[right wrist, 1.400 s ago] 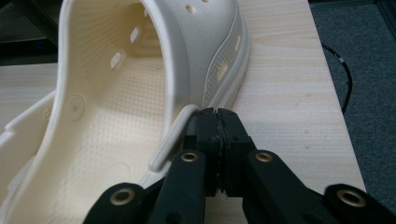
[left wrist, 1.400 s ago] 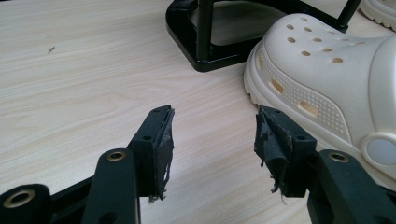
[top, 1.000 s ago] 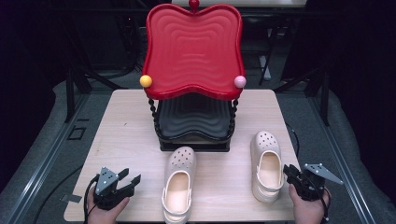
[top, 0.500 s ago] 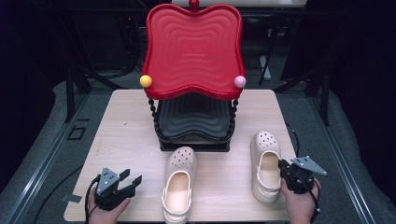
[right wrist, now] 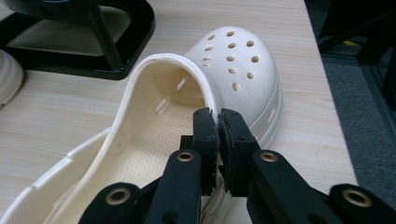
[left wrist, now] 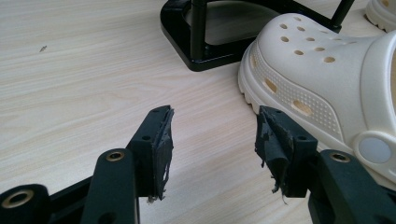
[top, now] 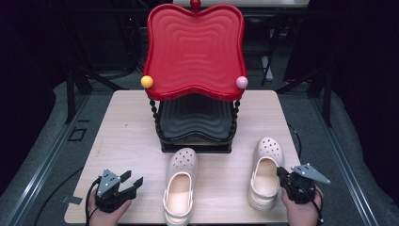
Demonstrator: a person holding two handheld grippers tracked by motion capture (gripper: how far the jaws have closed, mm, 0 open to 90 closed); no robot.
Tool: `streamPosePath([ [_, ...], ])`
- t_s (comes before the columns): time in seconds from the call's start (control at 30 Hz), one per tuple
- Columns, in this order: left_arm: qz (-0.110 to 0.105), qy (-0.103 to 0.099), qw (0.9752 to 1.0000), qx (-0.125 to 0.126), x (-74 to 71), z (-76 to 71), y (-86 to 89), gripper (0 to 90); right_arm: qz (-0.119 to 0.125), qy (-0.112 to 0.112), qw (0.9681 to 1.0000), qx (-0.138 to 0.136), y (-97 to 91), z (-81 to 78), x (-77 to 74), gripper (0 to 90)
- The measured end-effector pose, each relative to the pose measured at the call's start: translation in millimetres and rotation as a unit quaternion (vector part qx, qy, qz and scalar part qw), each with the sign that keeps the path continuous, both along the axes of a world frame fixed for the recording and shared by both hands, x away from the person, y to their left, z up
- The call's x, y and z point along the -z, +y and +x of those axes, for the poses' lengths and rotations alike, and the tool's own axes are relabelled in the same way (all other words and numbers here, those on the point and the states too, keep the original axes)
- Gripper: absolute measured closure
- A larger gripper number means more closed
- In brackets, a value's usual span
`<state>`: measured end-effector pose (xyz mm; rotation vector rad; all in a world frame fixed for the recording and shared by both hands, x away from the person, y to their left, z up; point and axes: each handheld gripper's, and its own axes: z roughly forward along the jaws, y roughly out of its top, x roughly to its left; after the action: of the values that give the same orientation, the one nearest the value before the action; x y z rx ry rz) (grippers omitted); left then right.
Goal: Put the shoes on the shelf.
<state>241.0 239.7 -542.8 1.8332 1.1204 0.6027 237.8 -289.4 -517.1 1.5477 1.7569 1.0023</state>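
Two cream clogs lie on the wooden table, toes pointing away from me. My right gripper sits at the right clog. In the right gripper view its jaws have just been closing and now pinch the thin side rim of that clog. My left gripper rests open near the table's front left corner. Its jaws hold nothing and point at the bare wood just left of the left clog, which lies at the table's front middle.
A two-tier shoe rack stands at the table's middle back, with a red wavy top tray and a black lower shelf. Its black base is just beyond the clogs' toes. The table's right edge runs close to the right clog.
The right gripper has moved left to the right clog's side and its jaws have closed on the rim. The left gripper and left clog have stayed put.
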Motion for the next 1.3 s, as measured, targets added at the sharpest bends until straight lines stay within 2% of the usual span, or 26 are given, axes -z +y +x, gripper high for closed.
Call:
streamPosePath([
  [0.07, -0.001, -0.001, 1.0000, -0.001, -0.1, -0.1, 0.3, 46.5, -0.001, -0.001, 1.0000, -0.005, 1.7, -1.2, -0.7, 85.2],
  [0.1, -0.001, 0.001, 1.0000, -0.002, -0.2, -0.1, 0.6, 46.5, -0.010, 0.001, 1.0000, -0.001, 2.6, 0.2, 1.5, 84.6],
  [0.2, -0.001, 0.005, 1.0000, -0.002, 0.0, 0.2, 0.6, 46.5, -0.005, 0.005, 1.0000, 0.002, -0.6, 3.1, 6.0, 83.7],
  [0.23, -0.003, 0.002, 1.0000, -0.002, 0.5, 0.4, 0.2, 46.5, -0.001, 0.008, 1.0000, 0.004, -3.3, 4.9, 8.3, 81.8],
  [0.27, -0.003, 0.002, 1.0000, -0.001, 0.6, 0.5, 0.1, 46.5, 0.022, 0.002, 0.9997, 0.005, -8.4, 8.3, 11.8, 71.6],
  [0.3, -0.002, 0.002, 1.0000, 0.000, 1.0, 0.9, 0.0, 46.5, 0.021, 0.004, 0.9997, 0.006, -9.4, 10.9, 13.7, 67.9],
  [0.33, -0.002, 0.002, 1.0000, 0.000, 1.0, 0.9, 0.0, 46.5, 0.021, 0.004, 0.9997, 0.006, -9.4, 10.9, 13.7, 67.9],
  [0.37, -0.002, 0.005, 1.0000, -0.001, 1.7, 1.4, -0.6, 46.5, 0.013, 0.016, 0.9998, 0.002, -9.9, 17.9, 19.6, 65.4],
  [0.47, -0.001, 0.006, 1.0000, 0.000, 2.0, 1.7, -1.0, 46.5, 0.005, 0.023, 0.9997, 0.001, -8.0, 22.1, 23.1, 68.2],
  [0.53, -0.002, 0.008, 1.0000, 0.001, 1.9, 1.3, -1.7, 46.5, -0.012, 0.024, 0.9996, 0.008, -4.6, 22.7, 19.5, 76.5],
  [0.6, 0.000, 0.008, 1.0000, 0.002, 1.5, 0.9, -2.1, 46.5, -0.045, 0.028, 0.9985, 0.011, 3.4, 19.4, 15.0, 81.5],
  [0.67, 0.000, 0.008, 1.0000, 0.003, 1.3, 0.5, -2.3, 46.5, -0.053, 0.029, 0.9982, 0.000, 10.3, 15.1, 13.1, 83.0],
  [0.7, 0.000, 0.007, 1.0000, 0.003, 1.2, 0.4, -2.3, 46.5, -0.056, 0.036, 0.9976, -0.017, 17.9, 8.1, 9.1, 83.6],
  [0.77, -0.005, 0.005, 1.0000, 0.004, 1.4, 0.0, -2.7, 46.6, -0.052, 0.028, 0.9978, -0.030, 26.4, 3.5, 7.9, 83.9],
  [0.8, -0.005, 0.005, 1.0000, 0.004, 1.4, 0.0, -2.7, 46.5, -0.052, 0.028, 0.9978, -0.030, 26.4, 3.5, 7.9, 83.9],
  [0.9, -0.001, 0.006, 1.0000, 0.006, -0.1, -1.4, -3.3, 46.5, -0.037, 0.041, 0.9969, -0.057, 38.5, -1.2, 4.8, 84.0],
  [0.93, -0.002, 0.004, 1.0000, 0.006, -0.3, -1.8, -3.8, 46.5, -0.034, 0.034, 0.9970, -0.061, 42.4, -1.4, 5.3, 84.0],
  [0.97, -0.003, 0.003, 1.0000, 0.008, -0.3, -2.1, -4.4, 46.5, -0.040, 0.031, 0.9962, -0.070, 52.4, -2.8, 4.8, 83.9],
  [1.0, -0.003, 0.004, 1.0000, 0.008, -0.5, -2.6, -5.2, 46.5, -0.040, 0.031, 0.9962, -0.070, 52.4, -2.8, 4.8, 83.9],
  [1.03, -0.007, 0.002, 0.9999, 0.012, 0.2, -2.6, -7.3, 46.5, -0.047, 0.037, 0.9946, -0.085, 62.2, -4.0, 4.6, 83.8],
  [1.07, -0.007, 0.002, 0.9999, 0.012, 0.2, -2.6, -7.3, 46.5, -0.047, 0.037, 0.9946, -0.085, 62.2, -4.0, 4.6, 83.8],
  [1.13, -0.006, 0.006, 0.9998, 0.017, 0.3, -2.9, -9.3, 46.5, -0.049, 0.037, 0.9931, -0.100, 75.7, -3.1, 6.4, 83.7],
  [1.3, -0.016, 0.007, 0.9994, 0.029, -1.7, -5.8, -15.7, 46.5, -0.050, 0.037, 0.9924, -0.106, 89.3, -0.8, 6.5, 83.7],
])
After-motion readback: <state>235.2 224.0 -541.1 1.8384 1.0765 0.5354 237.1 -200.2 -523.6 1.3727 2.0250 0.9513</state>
